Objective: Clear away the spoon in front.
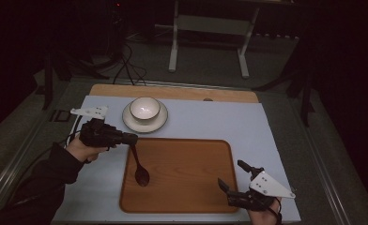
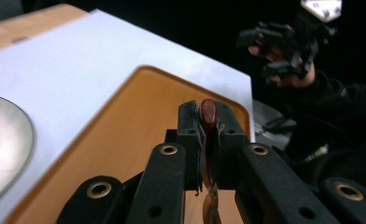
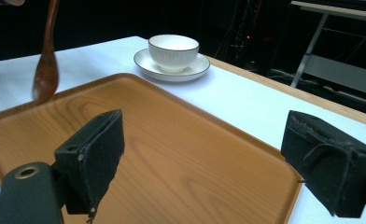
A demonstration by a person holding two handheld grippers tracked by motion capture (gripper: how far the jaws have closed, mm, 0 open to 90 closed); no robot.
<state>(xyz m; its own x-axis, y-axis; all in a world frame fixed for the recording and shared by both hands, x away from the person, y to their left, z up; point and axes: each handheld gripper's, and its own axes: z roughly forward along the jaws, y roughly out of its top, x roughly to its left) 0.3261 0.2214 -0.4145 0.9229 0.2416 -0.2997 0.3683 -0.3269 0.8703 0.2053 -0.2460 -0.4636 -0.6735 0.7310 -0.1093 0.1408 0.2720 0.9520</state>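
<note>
Spoon (image 1: 139, 165) — I have it pinched by the handle tip in my left tool (image 1: 131, 139), hanging bowl-down over the tray (image 1: 182, 197) near its left edge. The grip is thin and high on the handle, so I judge the spoon could swivel or slip out and clatter down if I swing it quickly. My right tool (image 1: 233, 178) waits spread wide at the tray's near right corner. The left gripper view shows the handle end (image 2: 208, 113) wedged between the pads; the right gripper view instead shows the cup (image 3: 173, 52) on its saucer (image 3: 195, 70) towards the tabletop's far edge.
</note>
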